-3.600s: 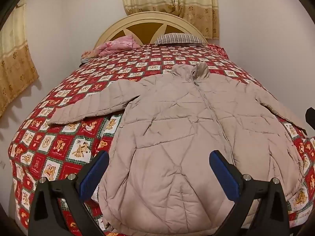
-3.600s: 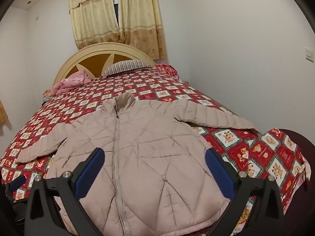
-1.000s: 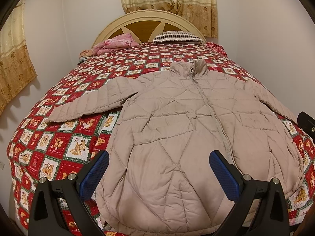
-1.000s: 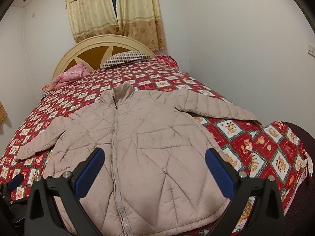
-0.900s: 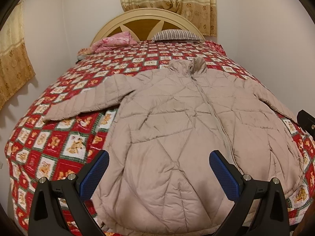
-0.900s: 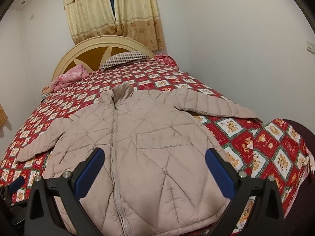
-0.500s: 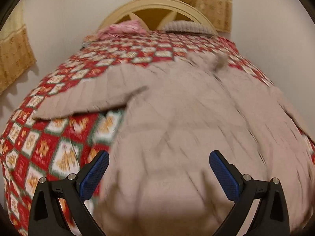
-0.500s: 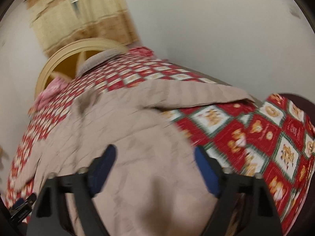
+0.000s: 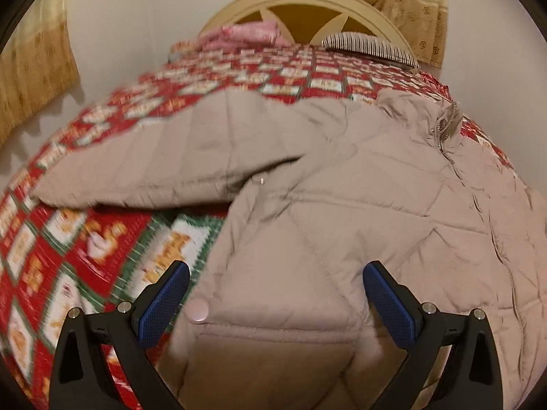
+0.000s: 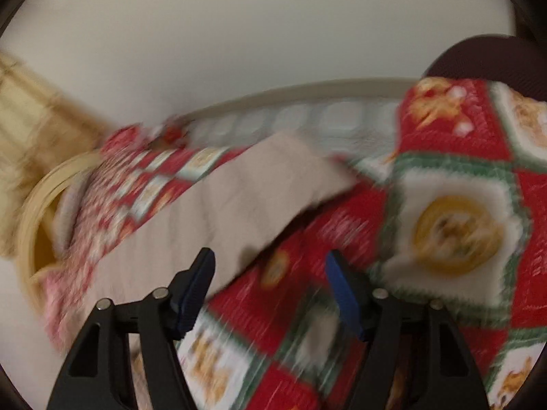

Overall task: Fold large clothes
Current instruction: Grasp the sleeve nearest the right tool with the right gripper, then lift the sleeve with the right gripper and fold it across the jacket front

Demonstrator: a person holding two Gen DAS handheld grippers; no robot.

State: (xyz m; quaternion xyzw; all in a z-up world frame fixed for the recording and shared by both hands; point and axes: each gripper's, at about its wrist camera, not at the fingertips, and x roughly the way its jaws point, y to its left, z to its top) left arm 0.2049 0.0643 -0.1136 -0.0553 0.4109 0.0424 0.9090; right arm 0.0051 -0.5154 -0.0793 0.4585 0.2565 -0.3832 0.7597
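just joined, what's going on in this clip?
A person holding a tool in each hand is starting to fold a beige quilted jacket spread flat, zipped, on a red patchwork bedspread. The left tool is open, low over the jacket's body near a snap button, gripping nothing. The right tool is also open, over the bedspread beside one outstretched sleeve; that view is motion-blurred. No fold has been made yet.
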